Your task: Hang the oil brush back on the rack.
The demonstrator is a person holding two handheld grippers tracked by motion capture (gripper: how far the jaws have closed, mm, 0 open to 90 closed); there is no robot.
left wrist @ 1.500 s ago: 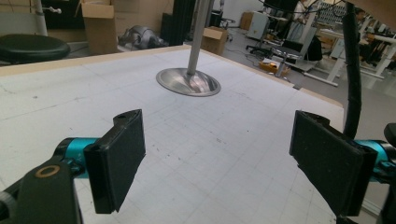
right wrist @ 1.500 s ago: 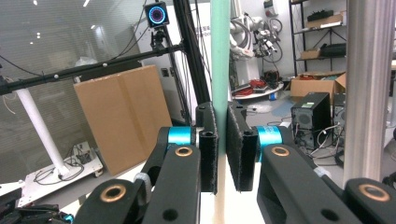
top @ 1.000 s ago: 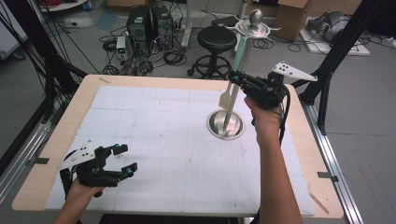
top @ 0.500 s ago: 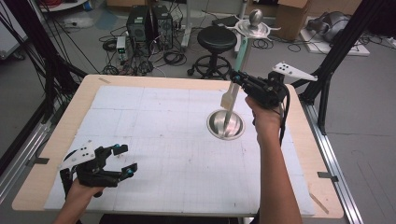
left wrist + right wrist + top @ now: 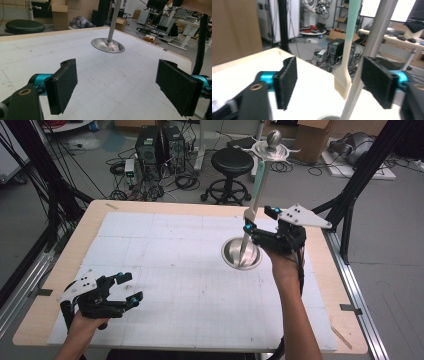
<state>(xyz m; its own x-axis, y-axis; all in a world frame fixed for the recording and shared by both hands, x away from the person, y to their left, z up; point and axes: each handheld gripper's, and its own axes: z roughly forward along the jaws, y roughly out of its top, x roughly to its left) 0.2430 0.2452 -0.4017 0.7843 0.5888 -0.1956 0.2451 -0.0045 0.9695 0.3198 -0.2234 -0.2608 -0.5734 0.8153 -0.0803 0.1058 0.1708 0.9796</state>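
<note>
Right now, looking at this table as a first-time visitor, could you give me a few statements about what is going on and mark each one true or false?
1. The right gripper has its jaws apart beside the metal stand. True; they have just been opening.
2. A pale spatula with a green handle hangs from the stand. True.
3. The left gripper is clamped on the spatula. False: it is open at the near left of the table, holding nothing.
4. The stand's round base lies on the floor. False: it sits on the table's white mat.
</note>
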